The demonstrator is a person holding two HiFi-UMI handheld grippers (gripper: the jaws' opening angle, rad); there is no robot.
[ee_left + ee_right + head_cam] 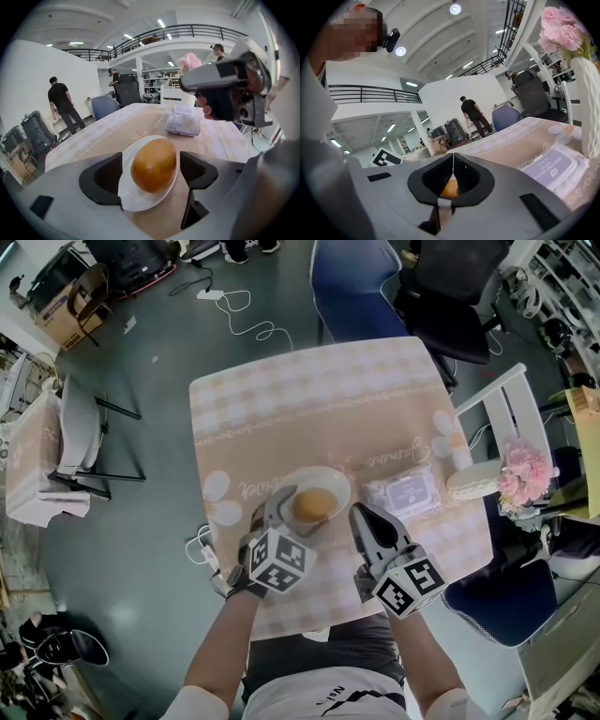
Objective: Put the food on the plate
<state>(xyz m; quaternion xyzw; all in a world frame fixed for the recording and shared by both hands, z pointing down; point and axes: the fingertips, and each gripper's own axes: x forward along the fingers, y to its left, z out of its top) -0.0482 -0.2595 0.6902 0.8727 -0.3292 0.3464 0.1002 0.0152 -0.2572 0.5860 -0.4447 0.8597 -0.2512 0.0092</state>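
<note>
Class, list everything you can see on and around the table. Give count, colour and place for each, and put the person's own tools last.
table: one, under a peach checked cloth, centre of the head view
plate: one, white, near edge of the table
bun: one, golden brown, lying on the plate
pack of wipes: one, pale lilac label, right of the plate
vase: one, white, at the table's right edge
flowers: one bunch, pink, in the vase
white chair: one, right of the table
blue chair: one, beyond the table's far edge
left hand-held gripper: one, grey, jaws apart either side of the plate
right hand-held gripper: one, grey, jaws together on nothing, right of the plate
</note>
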